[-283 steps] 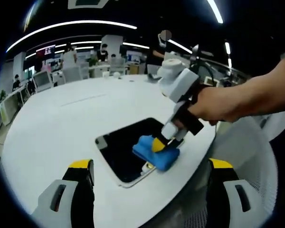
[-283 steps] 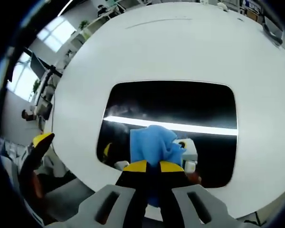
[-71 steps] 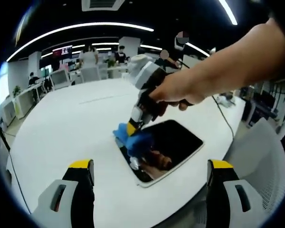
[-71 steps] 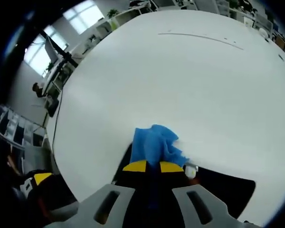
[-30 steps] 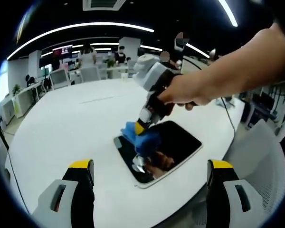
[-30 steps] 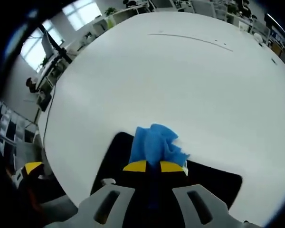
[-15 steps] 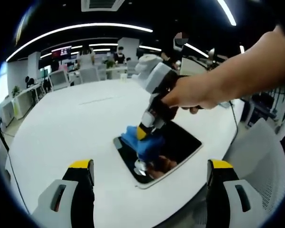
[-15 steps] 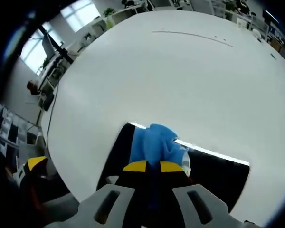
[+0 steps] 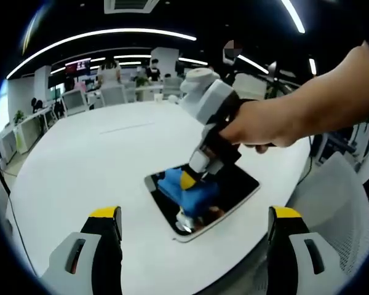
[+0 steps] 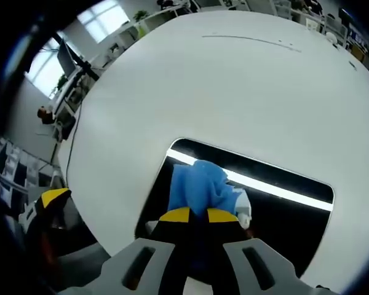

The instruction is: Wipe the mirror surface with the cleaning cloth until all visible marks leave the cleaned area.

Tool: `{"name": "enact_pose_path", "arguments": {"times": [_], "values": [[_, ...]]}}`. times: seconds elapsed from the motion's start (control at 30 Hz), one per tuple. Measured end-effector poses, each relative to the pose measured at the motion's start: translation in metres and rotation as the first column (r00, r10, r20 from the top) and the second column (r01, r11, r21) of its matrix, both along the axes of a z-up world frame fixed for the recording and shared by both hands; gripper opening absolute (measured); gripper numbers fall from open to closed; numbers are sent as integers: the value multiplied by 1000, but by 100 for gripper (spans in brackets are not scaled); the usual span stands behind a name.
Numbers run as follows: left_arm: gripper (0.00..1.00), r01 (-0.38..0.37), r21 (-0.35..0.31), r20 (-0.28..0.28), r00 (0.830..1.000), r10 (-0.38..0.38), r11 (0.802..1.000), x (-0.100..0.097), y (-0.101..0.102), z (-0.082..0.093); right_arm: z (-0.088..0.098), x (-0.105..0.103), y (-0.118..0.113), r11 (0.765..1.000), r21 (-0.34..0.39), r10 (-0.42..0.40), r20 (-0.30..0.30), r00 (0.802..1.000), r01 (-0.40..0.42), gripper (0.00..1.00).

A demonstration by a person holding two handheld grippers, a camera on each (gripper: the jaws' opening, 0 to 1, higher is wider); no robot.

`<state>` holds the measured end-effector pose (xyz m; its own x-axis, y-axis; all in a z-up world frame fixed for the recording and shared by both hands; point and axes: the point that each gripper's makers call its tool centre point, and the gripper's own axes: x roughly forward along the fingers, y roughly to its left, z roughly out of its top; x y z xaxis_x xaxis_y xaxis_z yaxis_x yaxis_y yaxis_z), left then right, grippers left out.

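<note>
Right tongs (image 10: 193, 214) clamp blue cloth (image 10: 198, 187) on mirror (image 10: 283, 212) — left tongs (image 9: 190, 216) spread wide | left gripper view: hand (image 9: 267, 123).

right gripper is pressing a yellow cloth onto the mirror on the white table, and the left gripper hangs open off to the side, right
Not quite: the cloth is blue, not yellow, as the right gripper view shows. The rest holds: the right gripper presses it onto the mirror on the white table, and the left gripper hangs open off to the side.

Cloth (image 10: 200, 184) plain blue, lying on the mirror (image 10: 283, 212), whose glass reads black with one white light streak, rim white. Table (image 10: 234, 92) around the mirror plain white. Right gripper (image 10: 198, 215) yellow-tipped over grey.
</note>
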<state>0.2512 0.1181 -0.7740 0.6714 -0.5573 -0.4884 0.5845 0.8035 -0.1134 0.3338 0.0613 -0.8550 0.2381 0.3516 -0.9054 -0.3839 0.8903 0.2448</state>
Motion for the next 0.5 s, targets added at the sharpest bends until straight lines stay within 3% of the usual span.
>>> {"name": "enact_pose_path", "arguments": {"times": [0.27,0.5], "values": [[99,-5,41,2,1000,4,999,0,2,-4,0,-17,3,999,39,4,-24,1000,-3,2],[99,-17,43,20,1000,16,999,3,4,-2,-2,-39,6,996,57,74,-22,997,-72,2]]}}
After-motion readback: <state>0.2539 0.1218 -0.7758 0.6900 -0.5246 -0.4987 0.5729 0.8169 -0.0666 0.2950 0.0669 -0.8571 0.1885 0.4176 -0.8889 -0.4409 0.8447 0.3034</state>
